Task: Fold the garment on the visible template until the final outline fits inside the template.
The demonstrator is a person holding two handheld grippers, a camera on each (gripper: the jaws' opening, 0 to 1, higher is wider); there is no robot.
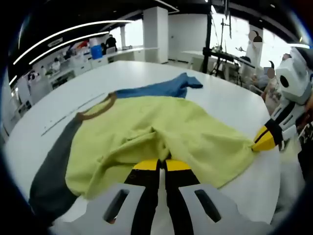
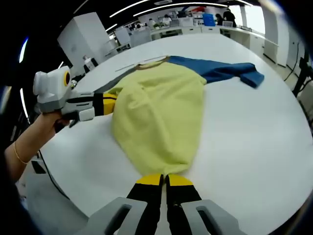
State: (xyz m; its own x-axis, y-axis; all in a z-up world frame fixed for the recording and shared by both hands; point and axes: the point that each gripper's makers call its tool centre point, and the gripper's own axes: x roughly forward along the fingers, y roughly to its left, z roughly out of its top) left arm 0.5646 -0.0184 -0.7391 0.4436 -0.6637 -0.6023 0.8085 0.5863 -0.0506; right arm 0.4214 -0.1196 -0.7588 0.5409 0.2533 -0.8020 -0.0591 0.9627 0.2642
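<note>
- Left gripper view: left gripper [image 1: 162, 165] sits at the near hem of the garment [image 1: 161, 132], jaws clenched on a bunched ridge of yellow-green cloth.
- The right gripper [image 1: 262, 139] comes in from the right, its yellow tips pinched on the hem's right corner.
- The garment lies spread on the round white table [image 1: 230, 100], collar [image 1: 98, 110] far-left, blue sleeve [image 1: 161, 88] reaching to the far side, dark grey sleeve [image 1: 54, 169] running down the left edge towards the near side.
- Cloth looks like a soft matte knit, rumpled with a deep fold just ahead of the jaws. Collar is a brown ribbed band.
- A thin dark line [image 1: 68, 117] runs on the tabletop left of the collar; could be a template edge, can't confirm.
- Right gripper view: the right gripper's own jaws are closed on the tapered near end of the yellow-green body. The left gripper comes in from the left, held by a hand [image 2: 46, 120], gripping the cloth's left edge.
- The blue sleeve fans out far-right, lying flat.
- Step, as I read it: both hem points gripped, ready for a bottom-to-collar fold.
- Next move needs both grippers lifting together and carrying the hem to the far side, evenly, so the body doesn't twist; the sleeves likely need tucking in afterwards.
</note>
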